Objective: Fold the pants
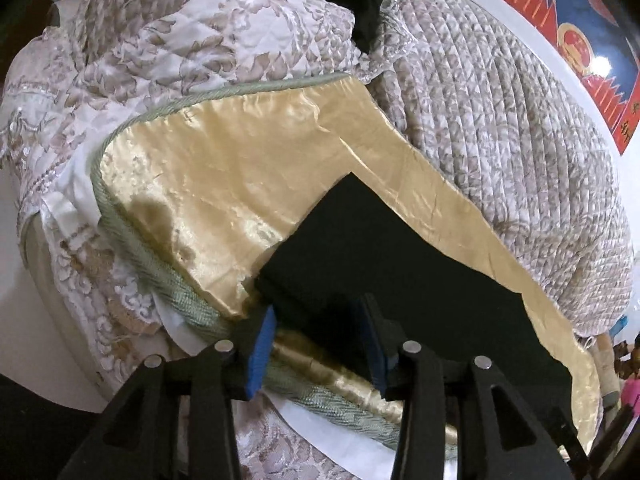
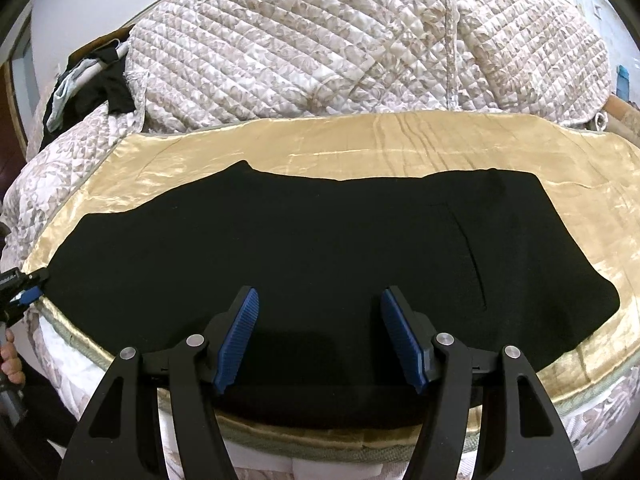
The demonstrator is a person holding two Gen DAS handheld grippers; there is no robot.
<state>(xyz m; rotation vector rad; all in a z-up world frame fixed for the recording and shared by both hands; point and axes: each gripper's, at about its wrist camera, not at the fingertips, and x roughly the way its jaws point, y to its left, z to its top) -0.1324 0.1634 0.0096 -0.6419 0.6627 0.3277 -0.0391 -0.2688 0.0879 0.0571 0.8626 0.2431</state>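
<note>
Black pants [image 2: 320,232] lie flat and lengthwise across a gold satin cloth [image 2: 360,140] on the bed, with a pocket seam toward their right end. My right gripper [image 2: 320,294] hovers open over the near edge of the pants' middle, and its blue pads touch nothing. My left gripper [image 1: 319,306] is at the pants' [image 1: 380,248] left end. Its jaws stand apart with the hem lying between them, and the pads do not press on it. In the right wrist view the left gripper [image 2: 30,284] shows at the far left edge.
A quilted floral cover [image 2: 340,48] is heaped behind the gold cloth. Dark clothes [image 2: 100,80] lie at the back left. A green corded mattress edge [image 1: 132,240] runs along the front. A person's hand [image 2: 10,360] holds the left tool. A red and blue poster [image 1: 580,40] hangs on the wall.
</note>
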